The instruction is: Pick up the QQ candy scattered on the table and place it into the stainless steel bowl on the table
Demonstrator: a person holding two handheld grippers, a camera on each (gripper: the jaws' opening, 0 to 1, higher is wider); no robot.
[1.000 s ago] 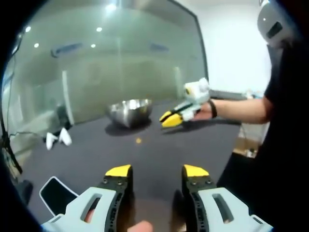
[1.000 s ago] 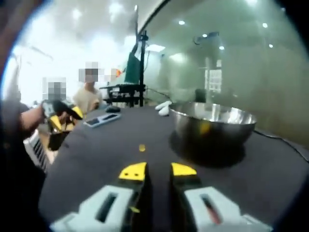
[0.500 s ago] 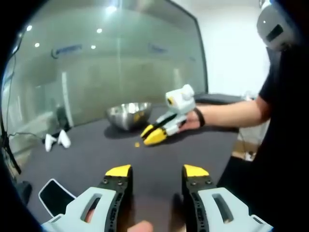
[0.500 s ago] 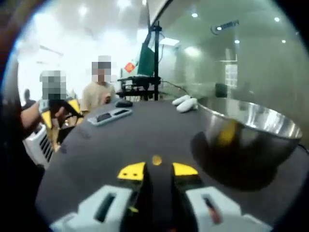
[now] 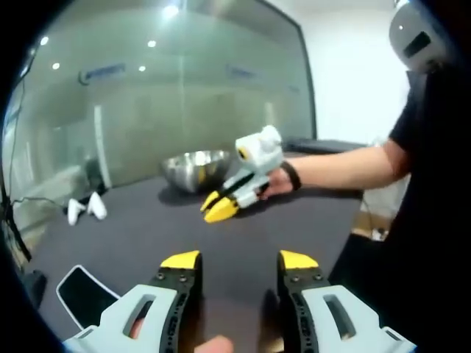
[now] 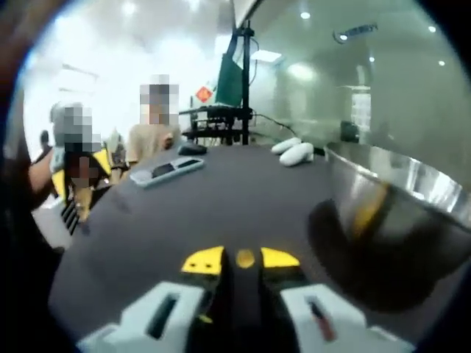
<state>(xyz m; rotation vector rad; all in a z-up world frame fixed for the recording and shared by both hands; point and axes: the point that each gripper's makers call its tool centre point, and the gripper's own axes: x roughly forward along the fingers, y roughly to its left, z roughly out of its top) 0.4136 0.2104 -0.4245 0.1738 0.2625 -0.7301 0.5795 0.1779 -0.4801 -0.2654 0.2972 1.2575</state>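
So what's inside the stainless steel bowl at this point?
In the right gripper view the stainless steel bowl shows its outer wall and rim, with a yellowish reflection on the wall. The interior is hidden by the near wall, so its contents can't be told.

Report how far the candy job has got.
Done: nothing clearly; the stainless steel bowl's inside is unreadable. In hand: the right gripper has its tips around one yellow candy on the table; whether it is gripped is unclear. Left: lift it into the bowl. The left gripper is open.
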